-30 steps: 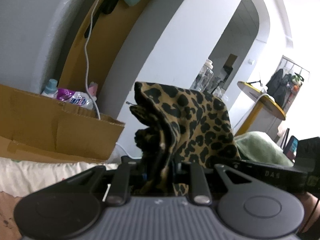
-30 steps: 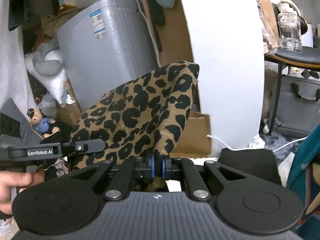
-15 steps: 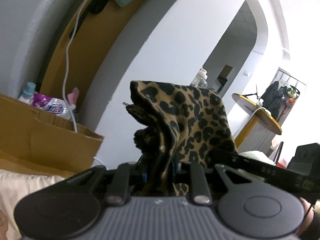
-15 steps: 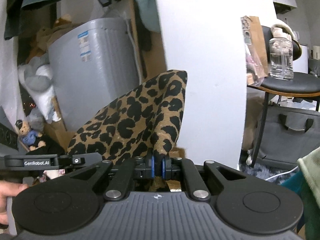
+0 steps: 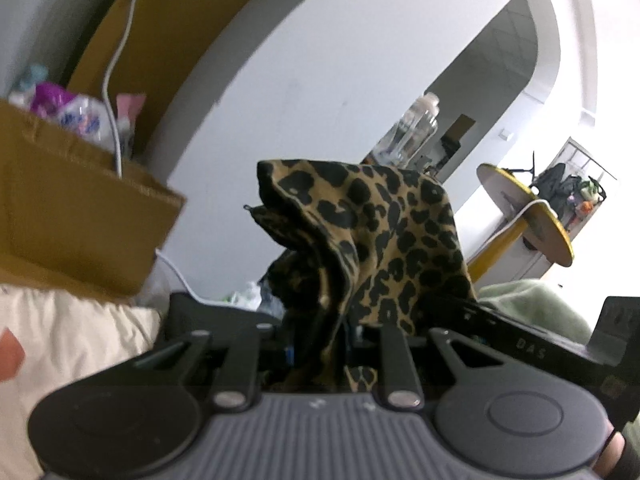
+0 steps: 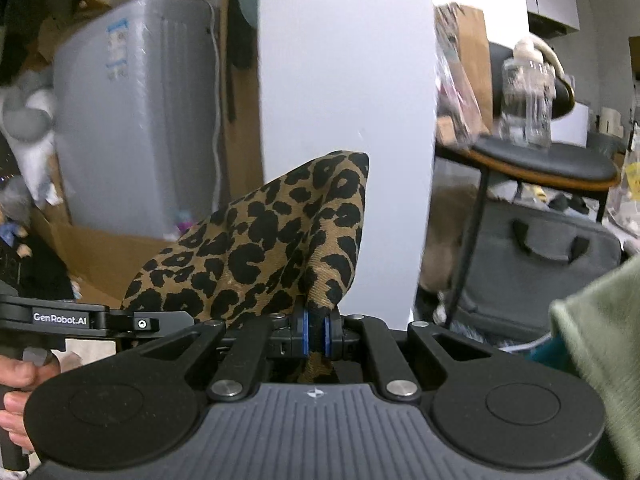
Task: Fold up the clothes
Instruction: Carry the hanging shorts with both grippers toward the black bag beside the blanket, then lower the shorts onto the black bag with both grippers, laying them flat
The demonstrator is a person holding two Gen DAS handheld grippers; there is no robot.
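Leopard-print garment [image 5: 384,240] held aloft between both grippers, clear of any surface. Left gripper [image 5: 320,344] at 6 o'clock: fingers closed on bunched edge. Right gripper [image 6: 316,332]: blue pads [image 6: 306,334] pinched tight on one corner. Cloth judged light, soft, droopy; best gripped at corners. Legible: "GenRobot.AI" at 9 o'clock, "DAS" at 4 o'clock.
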